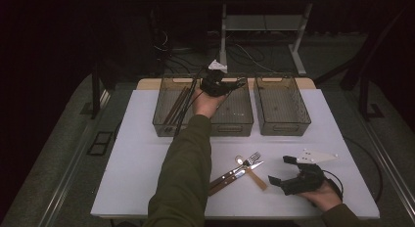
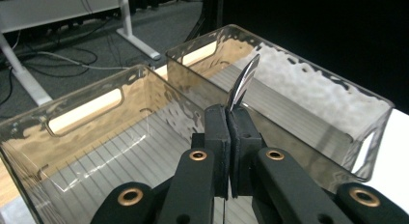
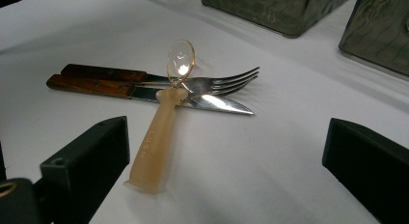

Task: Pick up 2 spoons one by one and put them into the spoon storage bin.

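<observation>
Smoky clear plastic marks the two bins at the far edge of the white table [image 1: 147, 153] in the high view: the left bin [image 1: 166, 120] has wooden sticks [image 1: 177, 105] lying in it, and the left gripper [image 1: 221, 85], on an outstretched arm, hangs over its right half, while the right bin [image 1: 281, 104] stands just beside it. Nearer the person, a fork [image 1: 247, 161], a knife [image 1: 235, 175] and a pale spoon [image 1: 250, 174] lie crossed together, with the right gripper [image 1: 281, 170] resting on the table just to their right. In the left gripper view the fingers [image 2: 217, 137] are pressed together on a slim shiny metal piece [image 2: 243, 81] that sticks up between them, above the wall between the two bins. In the right gripper view the fingers [image 3: 91, 161] stand wide apart with nothing between them, and the translucent spoon [image 3: 161, 132] lies across the wooden-handled knife [image 3: 144, 91] and fork [image 3: 159, 77] ahead of them.
</observation>
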Motion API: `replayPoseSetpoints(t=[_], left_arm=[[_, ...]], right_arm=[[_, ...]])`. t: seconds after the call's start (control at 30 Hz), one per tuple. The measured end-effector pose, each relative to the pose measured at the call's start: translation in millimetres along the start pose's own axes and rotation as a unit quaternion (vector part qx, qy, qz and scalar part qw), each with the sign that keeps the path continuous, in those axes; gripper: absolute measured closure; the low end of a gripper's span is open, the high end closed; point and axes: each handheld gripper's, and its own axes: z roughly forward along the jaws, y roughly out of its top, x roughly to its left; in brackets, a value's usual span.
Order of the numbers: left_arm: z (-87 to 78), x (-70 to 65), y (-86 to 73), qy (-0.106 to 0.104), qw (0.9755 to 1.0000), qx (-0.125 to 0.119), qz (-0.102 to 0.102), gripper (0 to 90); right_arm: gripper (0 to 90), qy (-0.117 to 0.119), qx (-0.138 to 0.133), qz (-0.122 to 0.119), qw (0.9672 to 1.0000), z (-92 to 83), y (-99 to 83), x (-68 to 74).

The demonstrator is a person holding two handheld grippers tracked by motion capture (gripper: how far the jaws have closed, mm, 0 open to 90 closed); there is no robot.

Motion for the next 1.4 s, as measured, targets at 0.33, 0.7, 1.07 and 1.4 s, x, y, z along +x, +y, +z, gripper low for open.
replayPoseSetpoints(t=[0.33,0.7,1.07,1.4], left_arm=[[10.2,-4.6,-7.6,0.001,0.9993,0.037,0.006,60.6],[-2.5,-14.9,-12.4,-0.026,0.9983,0.048,0.020,42.0],[-27.4,-26.6,-32.2,-0.053,0.9965,0.057,0.030,30.4],[-71.2,-39.5,-58.8,-0.053,0.9963,0.049,0.046,16.6]], right_arm=[[2.3,0.004,-0.002,0.000,1.0000,0.3,0.9,0.4],[2.3,0.004,-0.001,-0.001,1.0000,0.6,1.5,-0.1],[2.3,0.001,0.003,-0.001,1.0000,2.0,1.3,0.1],[2.3,0.001,0.004,-0.001,1.0000,2.5,1.3,-0.2]])
